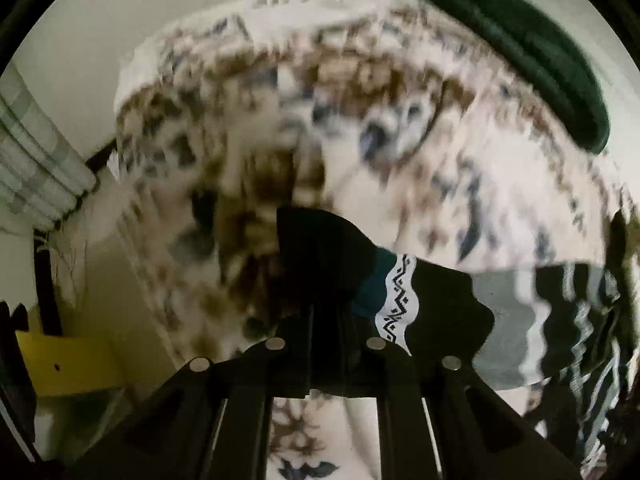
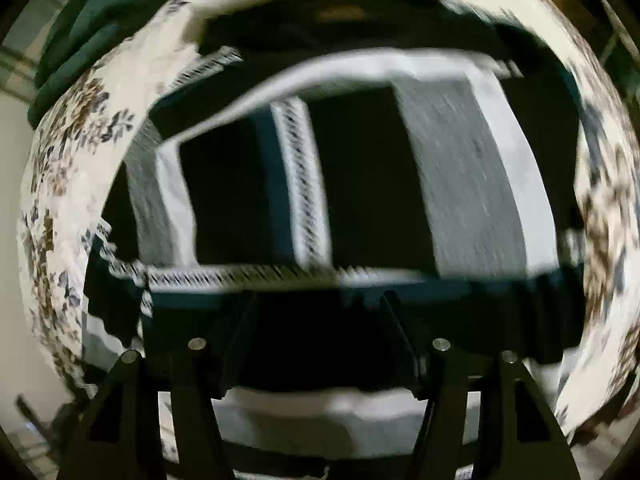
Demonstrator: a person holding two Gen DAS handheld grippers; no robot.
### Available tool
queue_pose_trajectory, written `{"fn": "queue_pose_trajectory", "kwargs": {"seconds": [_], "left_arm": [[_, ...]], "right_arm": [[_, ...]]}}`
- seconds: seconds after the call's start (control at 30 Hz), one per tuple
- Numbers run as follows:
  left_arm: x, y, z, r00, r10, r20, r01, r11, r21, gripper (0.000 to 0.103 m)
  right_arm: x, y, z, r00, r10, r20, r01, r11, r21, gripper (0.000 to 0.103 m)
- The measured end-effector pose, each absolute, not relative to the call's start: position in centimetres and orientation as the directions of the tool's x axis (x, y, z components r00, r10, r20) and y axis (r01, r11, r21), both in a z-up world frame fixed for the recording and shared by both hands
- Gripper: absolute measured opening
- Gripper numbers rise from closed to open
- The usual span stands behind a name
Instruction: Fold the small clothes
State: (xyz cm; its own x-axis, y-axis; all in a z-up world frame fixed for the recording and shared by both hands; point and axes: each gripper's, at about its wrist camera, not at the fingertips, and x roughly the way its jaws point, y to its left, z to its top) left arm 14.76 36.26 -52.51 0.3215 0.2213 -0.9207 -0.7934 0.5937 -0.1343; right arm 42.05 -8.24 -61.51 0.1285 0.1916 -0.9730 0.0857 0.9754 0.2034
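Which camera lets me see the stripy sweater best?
The right wrist view. There the sweater fills the middle, showing its black, grey and white bands. The left wrist view shows only a corner of it pinched in the left tongs, over the flowery sheet.

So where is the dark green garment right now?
The dark green garment lies at the far edge of the floral bedsheet, upper right in the left wrist view and upper left in the right wrist view, beyond the patterned sweater.
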Motion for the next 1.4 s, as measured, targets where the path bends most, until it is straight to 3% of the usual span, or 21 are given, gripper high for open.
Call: {"fn": "queue_pose_trajectory", "kwargs": {"seconds": [0.17,0.27,0.3,0.37,0.47,0.57,0.73,0.77,0.8,0.87,1.1,1.4], "left_arm": [[16.4,37.9,-48.5,0.379,0.256,-0.889,-0.772,0.617,-0.152,0.007],[17.7,38.5,-47.3,0.397,0.27,-0.877,-0.755,0.64,-0.144,0.007],[18.2,38.6,-47.0,0.402,0.272,-0.874,-0.75,0.645,-0.144,0.007],[18.3,39.1,-46.4,0.412,0.27,-0.87,-0.74,0.657,-0.147,0.007],[18.4,39.0,-45.9,0.419,0.281,-0.864,-0.728,0.672,-0.135,0.007],[18.5,39.0,-45.6,0.417,0.285,-0.863,-0.721,0.682,-0.124,0.007],[18.8,38.2,-44.2,0.434,0.296,-0.851,-0.7,0.705,-0.112,0.007],[19.0,37.8,-43.6,0.44,0.303,-0.845,-0.689,0.718,-0.101,0.007],[19.4,37.1,-42.8,0.45,0.311,-0.837,-0.671,0.736,-0.087,0.007],[20.2,35.8,-41.5,0.46,0.316,-0.83,-0.641,0.765,-0.064,0.007],[25.8,24.6,-38.8,0.515,0.191,-0.836,-0.425,0.903,-0.056,0.007],[36.0,-2.9,-40.2,0.545,-0.085,-0.834,-0.024,0.993,-0.117,0.007]], "right_arm": [[46.5,-1.2,-61.9,0.165,0.227,-0.96,-0.022,0.974,0.227,0.076],[48.5,3.5,-63.8,0.13,0.243,-0.961,-0.073,0.969,0.235,0.076],[48.9,4.9,-64.5,0.117,0.234,-0.965,-0.09,0.97,0.224,0.062],[49.5,6.9,-65.5,0.13,0.164,-0.978,-0.094,0.984,0.153,0.015],[50.0,9.3,-64.2,0.168,0.145,-0.975,-0.118,0.985,0.126,0.005],[50.2,11.6,-62.5,0.207,0.167,-0.964,-0.193,0.973,0.127,0.004],[52.0,9.6,-64.1,0.104,0.248,-0.963,-0.172,0.958,0.228,0.011],[51.9,8.6,-63.7,0.1,0.278,-0.955,-0.158,0.952,0.261,0.021],[51.7,7.4,-63.0,0.106,0.299,-0.948,-0.141,0.948,0.284,0.044],[50.7,4.0,-61.2,0.139,0.329,-0.934,-0.101,0.943,0.318,0.066],[44.7,-10.2,-59.3,0.167,0.303,-0.938,0.127,0.937,0.325,0.073],[39.0,-28.2,-61.9,0.171,0.249,-0.953,0.363,0.884,0.296,0.073]]}}
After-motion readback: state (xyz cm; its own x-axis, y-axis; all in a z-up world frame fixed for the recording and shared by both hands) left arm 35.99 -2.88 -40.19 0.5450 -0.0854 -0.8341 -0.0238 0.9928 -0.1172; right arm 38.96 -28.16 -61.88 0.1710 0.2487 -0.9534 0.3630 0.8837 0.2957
